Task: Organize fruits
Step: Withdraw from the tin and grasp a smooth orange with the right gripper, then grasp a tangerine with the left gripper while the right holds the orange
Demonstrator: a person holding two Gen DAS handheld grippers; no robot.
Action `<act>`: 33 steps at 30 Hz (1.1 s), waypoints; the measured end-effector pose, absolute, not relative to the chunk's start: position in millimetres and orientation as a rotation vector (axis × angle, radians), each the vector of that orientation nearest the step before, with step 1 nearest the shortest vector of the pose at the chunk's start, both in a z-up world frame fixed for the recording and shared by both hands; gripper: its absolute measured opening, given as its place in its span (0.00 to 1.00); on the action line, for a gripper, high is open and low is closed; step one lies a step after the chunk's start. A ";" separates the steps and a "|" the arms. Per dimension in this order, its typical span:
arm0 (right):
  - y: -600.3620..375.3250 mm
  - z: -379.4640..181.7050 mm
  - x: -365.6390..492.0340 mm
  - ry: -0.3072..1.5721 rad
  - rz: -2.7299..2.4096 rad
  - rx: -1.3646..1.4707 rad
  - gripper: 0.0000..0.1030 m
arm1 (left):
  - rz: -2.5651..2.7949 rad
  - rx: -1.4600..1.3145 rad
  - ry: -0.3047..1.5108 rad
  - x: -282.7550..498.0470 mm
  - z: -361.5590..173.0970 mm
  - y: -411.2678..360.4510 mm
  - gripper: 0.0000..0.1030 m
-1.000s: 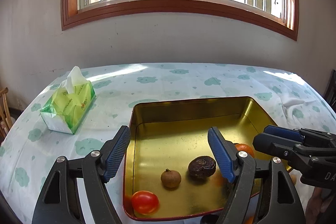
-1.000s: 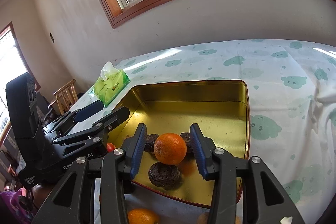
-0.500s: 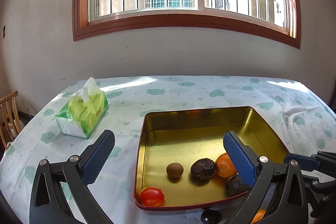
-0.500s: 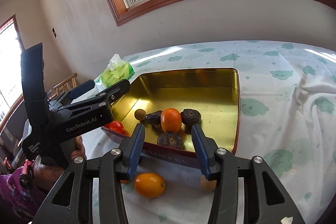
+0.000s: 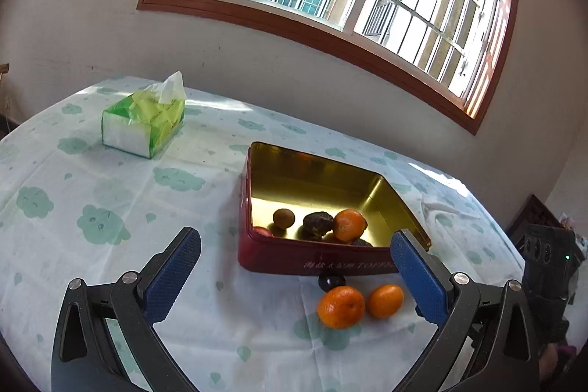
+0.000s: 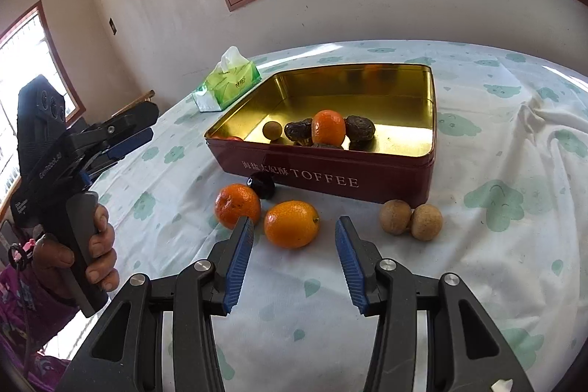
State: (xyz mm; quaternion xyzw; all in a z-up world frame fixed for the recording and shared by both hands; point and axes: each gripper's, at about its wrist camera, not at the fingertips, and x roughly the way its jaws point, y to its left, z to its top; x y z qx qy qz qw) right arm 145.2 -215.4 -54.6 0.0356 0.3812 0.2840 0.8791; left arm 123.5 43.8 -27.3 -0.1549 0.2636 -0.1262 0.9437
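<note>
Left tongs (image 5: 296,272) wide open, nothing in them, w/ right tongs (image 6: 294,237) part open, empty, just short of an orange (image 6: 291,224) on the bench (image 6: 514,245). Tin (image 6: 330,171) mid-bench holds an orange, dark fruits, a brown one. In front of tin: 2nd orange (image 6: 237,206), dark fruit (image 6: 261,185), 2 brown fruits (image 6: 411,219)

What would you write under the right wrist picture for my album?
Open right claw aims at an orange lying outside the red toffee tin.
</note>
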 end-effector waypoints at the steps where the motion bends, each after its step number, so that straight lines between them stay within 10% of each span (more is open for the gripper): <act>1: -211.3 -55.5 148.3 0.804 0.598 0.062 0.44 | -0.270 -0.300 0.557 118.4 -29.4 42.7 0.99; 23: -319.1 -60.6 149.8 0.759 0.289 0.264 0.38 | -0.396 -0.012 0.767 138.6 -49.1 -54.8 0.97; 33: -323.8 -71.8 156.5 0.795 0.309 0.277 0.38 | -0.323 -0.034 0.891 169.5 -83.2 -61.9 0.52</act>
